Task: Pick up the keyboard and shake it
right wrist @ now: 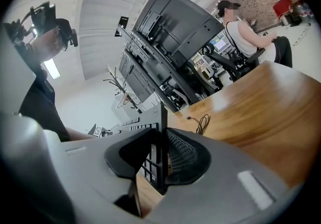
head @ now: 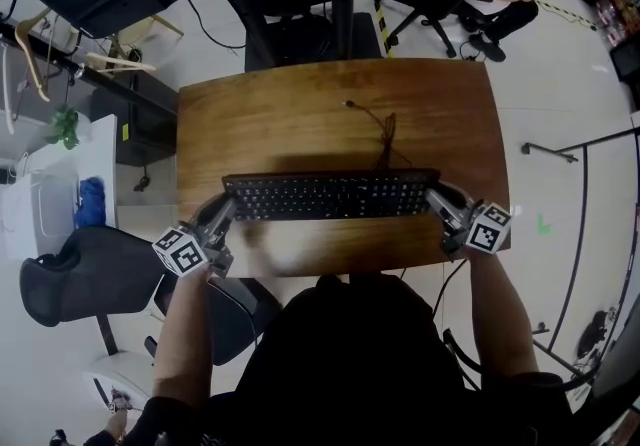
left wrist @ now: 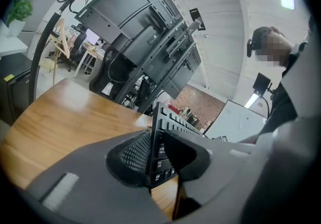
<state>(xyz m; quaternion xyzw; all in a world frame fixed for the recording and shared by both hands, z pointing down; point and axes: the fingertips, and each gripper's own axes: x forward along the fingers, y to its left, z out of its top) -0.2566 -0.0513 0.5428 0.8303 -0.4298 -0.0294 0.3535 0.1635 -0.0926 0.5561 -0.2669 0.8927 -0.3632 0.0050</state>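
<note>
A black keyboard (head: 330, 195) hangs a little above the wooden desk (head: 300, 114), casting a shadow below it. Its cable (head: 385, 134) trails back onto the desk. My left gripper (head: 222, 219) is shut on the keyboard's left end (left wrist: 159, 135), and my right gripper (head: 440, 204) is shut on its right end (right wrist: 156, 140). In both gripper views the keyboard stands on edge between the jaws, keys facing the person.
Black monitors on a dark stand (left wrist: 150, 42) rise behind the desk. An office chair (head: 70, 269) stands at the left, a white side table (head: 45, 184) beyond it. A seated person (right wrist: 243, 37) is at the far right.
</note>
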